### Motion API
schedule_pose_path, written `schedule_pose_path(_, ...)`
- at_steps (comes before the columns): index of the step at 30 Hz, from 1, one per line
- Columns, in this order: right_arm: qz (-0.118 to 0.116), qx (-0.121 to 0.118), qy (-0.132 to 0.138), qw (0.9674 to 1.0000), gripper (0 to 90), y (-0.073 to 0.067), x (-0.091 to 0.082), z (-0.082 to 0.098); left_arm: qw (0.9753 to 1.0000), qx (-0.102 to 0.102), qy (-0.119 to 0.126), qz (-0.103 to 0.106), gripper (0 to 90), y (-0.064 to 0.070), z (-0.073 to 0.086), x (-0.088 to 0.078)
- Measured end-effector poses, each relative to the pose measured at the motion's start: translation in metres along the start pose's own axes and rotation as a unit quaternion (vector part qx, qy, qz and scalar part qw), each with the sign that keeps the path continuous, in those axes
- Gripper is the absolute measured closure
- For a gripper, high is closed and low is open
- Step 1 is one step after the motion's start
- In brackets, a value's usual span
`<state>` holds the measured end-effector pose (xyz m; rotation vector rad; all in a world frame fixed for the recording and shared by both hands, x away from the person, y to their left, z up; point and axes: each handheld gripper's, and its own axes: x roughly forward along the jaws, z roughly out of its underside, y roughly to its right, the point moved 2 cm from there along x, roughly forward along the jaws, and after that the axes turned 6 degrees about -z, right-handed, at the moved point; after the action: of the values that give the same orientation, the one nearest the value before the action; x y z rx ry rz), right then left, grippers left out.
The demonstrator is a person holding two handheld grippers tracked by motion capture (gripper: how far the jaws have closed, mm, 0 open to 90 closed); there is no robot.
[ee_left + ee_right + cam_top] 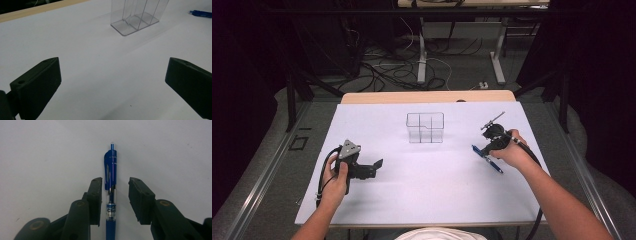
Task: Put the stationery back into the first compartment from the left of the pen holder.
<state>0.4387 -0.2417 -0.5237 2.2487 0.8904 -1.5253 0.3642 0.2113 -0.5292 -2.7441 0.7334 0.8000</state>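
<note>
Room: dim, with dark frames, desk legs and loose cables on the floor beyond my table (362, 205), which is covered in plain white with a pale wooden edge (427, 96) at the far side.

Item one: clear plastic organiser (425, 127), upright, divided into compartments, standing near the middle of the far half of the table. I see nothing in it. In the left gripper view it stands ahead and well apart from the jaws.

Item two: blue retractable pen (111, 195), lying flat on the white surface at my right, well apart from the organiser. Blue clip and plunger, clear barrel section, blue grip. Writing on the barrel: I read "Clic", cut off by the jaw; a smaller line above it is too blurred to read.

Item three: right gripper (115, 200), tipped down over the pen. Its jaws bracket the barrel; the left jaw looks at or against it, the right one shows a gap, so the pen is not yet clamped.

Item four: left gripper (112, 85), held low over bare table at my left, jaws spread wide, nothing between them.

Step in hand, as I judge it: taking hold of the pen. The next move calls for closing squarely on the barrel, then lifting without letting the pen roll, and most likely carrying it to a compartment of the organiser.
</note>
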Motion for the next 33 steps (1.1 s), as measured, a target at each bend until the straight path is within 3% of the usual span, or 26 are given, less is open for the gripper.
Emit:
schedule_pose_path(1,0.006,-0.002,-0.019,0.9998,66.0,0.000,0.002,-0.001,1.0000,0.001,0.000,0.001,0.4,0.000,0.000,0.000)
schedule_pose_path(8,0.006,0.002,-0.038,0.9993,69.1,0.001,0.010,0.000,1.0000,-0.001,-0.004,0.002,0.4,-0.001,0.001,0.001)
schedule_pose_path(9,0.020,0.001,-0.042,0.9989,69.1,0.002,0.010,0.000,1.0000,-0.002,-0.005,0.001,0.4,-0.001,0.001,0.001)
schedule_pose_path(11,0.006,0.000,-0.050,0.9987,69.5,0.003,0.011,0.000,1.0000,-0.001,-0.005,0.000,0.4,-0.002,0.002,0.002)
schedule_pose_path(13,0.013,0.008,-0.054,0.9984,70.3,0.004,0.013,0.001,1.0000,-0.003,-0.006,0.000,0.4,-0.002,0.002,0.001)
schedule_pose_path(16,0.004,0.007,-0.054,0.9985,71.4,0.005,0.016,0.003,1.0000,-0.007,-0.005,0.000,0.4,-0.002,0.002,0.001)
schedule_pose_path(17,-0.001,0.009,-0.065,0.9978,72.4,0.006,0.016,0.003,1.0000,-0.006,-0.006,0.001,0.4,-0.003,0.002,0.001)
schedule_pose_path(19,0.001,0.014,-0.054,0.9984,73.1,0.005,0.019,0.004,0.9999,-0.010,-0.005,0.000,0.4,-0.004,0.002,0.002)
schedule_pose_path(21,0.005,0.018,-0.069,0.9975,74.9,0.006,0.019,0.005,0.9999,-0.009,-0.007,-0.001,0.4,-0.005,0.003,0.002)
schedule_pose_path(22,-0.006,0.017,-0.074,0.9971,75.6,0.006,0.019,0.004,0.9999,-0.010,-0.008,-0.001,0.4,-0.005,0.003,0.001)
schedule_pose_path(23,-0.009,0.028,-0.059,0.9978,76.4,0.004,0.021,0.006,0.9999,-0.011,-0.008,-0.001,0.4,-0.005,0.003,0.001)
schedule_pose_path(25,-0.005,0.005,-0.101,0.9948,77.2,0.007,0.016,0.003,0.9999,-0.014,-0.006,-0.002,0.4,-0.005,0.003,0.001)
schedule_pose_path(28,-0.011,0.031,-0.051,0.9982,77.8,0.004,0.023,0.006,0.9999,-0.012,-0.006,-0.001,0.4,-0.005,0.002,0.001)
schedule_pose_path(29,-0.010,0.024,-0.044,0.9987,77.9,0.005,0.024,0.006,0.9999,-0.012,-0.006,-0.001,0.4,-0.005,0.002,0.001)
schedule_pose_path(33,-0.006,0.026,-0.070,0.9972,79.1,0.005,0.021,0.005,0.9999,-0.013,-0.006,-0.001,0.4,-0.005,0.002,0.001)
